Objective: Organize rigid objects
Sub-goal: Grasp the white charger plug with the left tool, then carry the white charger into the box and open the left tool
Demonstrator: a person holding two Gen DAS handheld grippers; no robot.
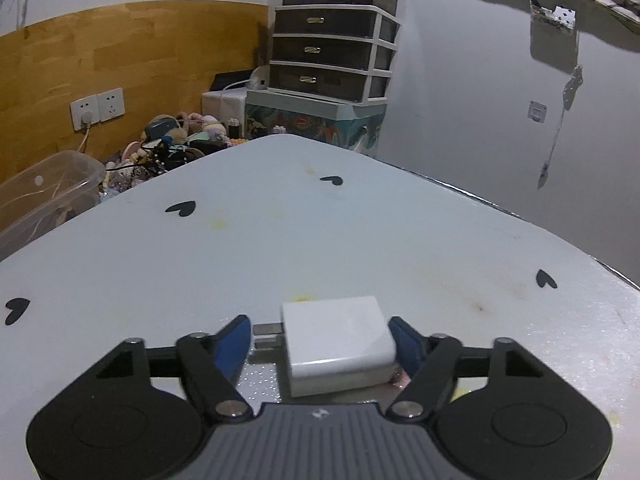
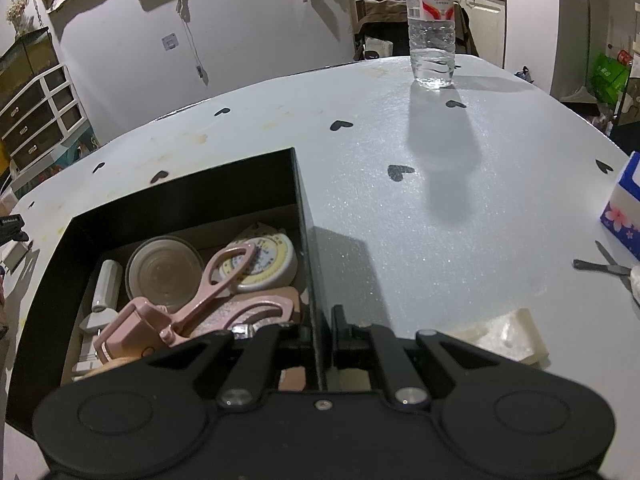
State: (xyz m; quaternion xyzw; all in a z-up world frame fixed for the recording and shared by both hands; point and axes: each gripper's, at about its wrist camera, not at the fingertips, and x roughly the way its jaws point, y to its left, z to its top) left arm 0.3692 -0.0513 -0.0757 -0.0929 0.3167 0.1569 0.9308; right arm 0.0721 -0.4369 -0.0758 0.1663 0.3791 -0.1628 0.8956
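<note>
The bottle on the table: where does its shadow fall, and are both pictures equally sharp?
Right wrist view: the water bottle casts a long dark shadow across the table toward the camera, so the light comes from behind it. Left wrist view: the white charger between the tongs looks slightly soft; edges bend from fisheye.

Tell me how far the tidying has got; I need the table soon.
Done: the black open box already holds a pink eyelash curler, a round tape measure and a clear round lid. In hand: the left gripper straddles a white plug adapter on the table; the right gripper is shut on the box wall. Left: the adapter and small scissors.
</note>
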